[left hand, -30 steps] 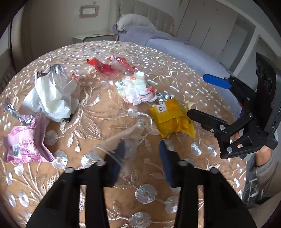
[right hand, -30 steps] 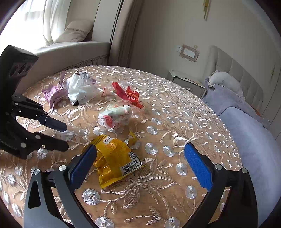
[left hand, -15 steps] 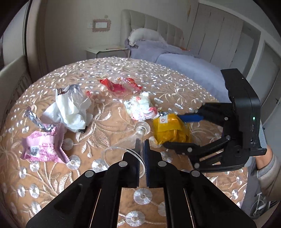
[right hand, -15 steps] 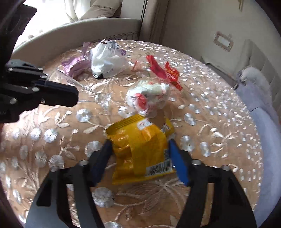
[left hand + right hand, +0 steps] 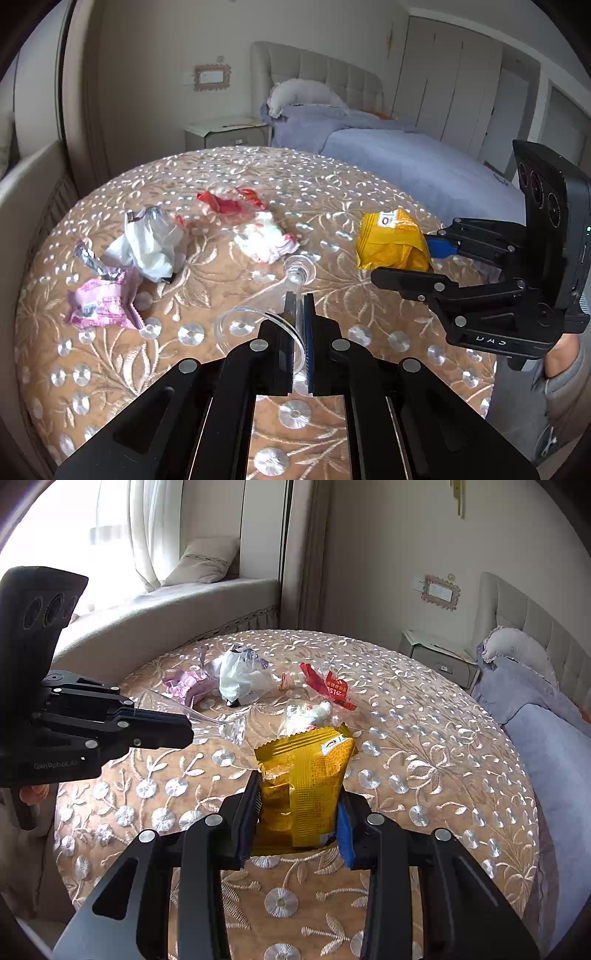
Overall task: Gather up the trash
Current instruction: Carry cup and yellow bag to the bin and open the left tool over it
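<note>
My left gripper [image 5: 299, 299] is shut on the rim of a clear plastic goblet [image 5: 297, 271] that lies tilted just above the round table [image 5: 110, 369]. A yellow snack packet [image 5: 310, 760] stands between the pads of my right gripper [image 5: 298, 790], whose jaws are closing on it and press its sides. The left wrist view shows that yellow packet [image 5: 388, 240] raised off the cloth at the right in the right gripper [image 5: 402, 260]. From the right wrist, the left gripper [image 5: 188, 733] comes in from the left with the goblet [image 5: 229, 729] at its tip.
More trash lies on the far half of the table: a white plastic bag [image 5: 147, 243], a pink wrapper [image 5: 99, 302], a red wrapper [image 5: 229, 201] and a crumpled white-and-red wrapper [image 5: 264, 240]. A bed [image 5: 406, 155] and nightstand [image 5: 225, 134] stand behind; a window seat [image 5: 166, 605] curves round the far side.
The left gripper shut on the goblet's rim and rose with it. The right gripper went from wide open to closed round the yellow packet and lifted it off the cloth.
</note>
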`<state>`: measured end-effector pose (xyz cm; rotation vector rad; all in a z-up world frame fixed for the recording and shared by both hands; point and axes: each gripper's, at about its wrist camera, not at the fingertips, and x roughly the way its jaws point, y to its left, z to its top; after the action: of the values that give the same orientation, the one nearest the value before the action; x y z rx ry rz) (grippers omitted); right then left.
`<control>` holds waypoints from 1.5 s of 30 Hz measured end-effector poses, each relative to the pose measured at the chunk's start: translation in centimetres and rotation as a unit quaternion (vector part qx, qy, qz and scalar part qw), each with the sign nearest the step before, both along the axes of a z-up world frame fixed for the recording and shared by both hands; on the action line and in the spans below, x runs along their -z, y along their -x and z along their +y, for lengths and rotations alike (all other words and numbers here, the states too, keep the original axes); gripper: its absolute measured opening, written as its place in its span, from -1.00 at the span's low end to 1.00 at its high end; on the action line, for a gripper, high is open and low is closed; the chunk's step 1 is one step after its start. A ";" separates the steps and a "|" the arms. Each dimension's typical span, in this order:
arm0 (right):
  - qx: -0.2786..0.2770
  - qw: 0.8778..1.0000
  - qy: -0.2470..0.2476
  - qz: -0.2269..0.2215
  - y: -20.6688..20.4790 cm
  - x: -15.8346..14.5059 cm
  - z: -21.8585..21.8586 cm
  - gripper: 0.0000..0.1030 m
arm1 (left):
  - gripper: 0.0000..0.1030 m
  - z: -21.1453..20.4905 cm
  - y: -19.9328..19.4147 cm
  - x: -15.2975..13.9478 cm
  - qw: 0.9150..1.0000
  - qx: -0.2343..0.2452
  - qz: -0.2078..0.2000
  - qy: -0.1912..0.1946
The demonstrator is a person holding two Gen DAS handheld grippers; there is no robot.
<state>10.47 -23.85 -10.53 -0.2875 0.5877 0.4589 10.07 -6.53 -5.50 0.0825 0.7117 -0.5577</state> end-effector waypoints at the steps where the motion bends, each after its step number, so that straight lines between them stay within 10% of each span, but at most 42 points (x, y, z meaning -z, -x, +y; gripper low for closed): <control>1: 0.003 1.000 0.000 -0.006 0.7 -0.3 -0.2 -0.28 | -0.92 -0.4 0.4 -0.3 1.000 0.004 -0.003 0.003; 18: 0.104 0.992 -0.002 -0.070 9.7 -2.3 -7.5 -0.28 | -0.92 -10.3 7.5 -1.5 0.993 0.114 -0.041 0.001; 45: 0.302 0.949 -0.045 -0.079 18.4 2.4 -24.0 -0.27 | -0.92 -29.1 13.3 2.6 0.956 0.275 -0.045 -0.090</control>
<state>-7.95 -47.82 -12.95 -0.0452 0.4675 -0.1310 -3.22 -35.61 -8.07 0.4839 0.6477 -1.0138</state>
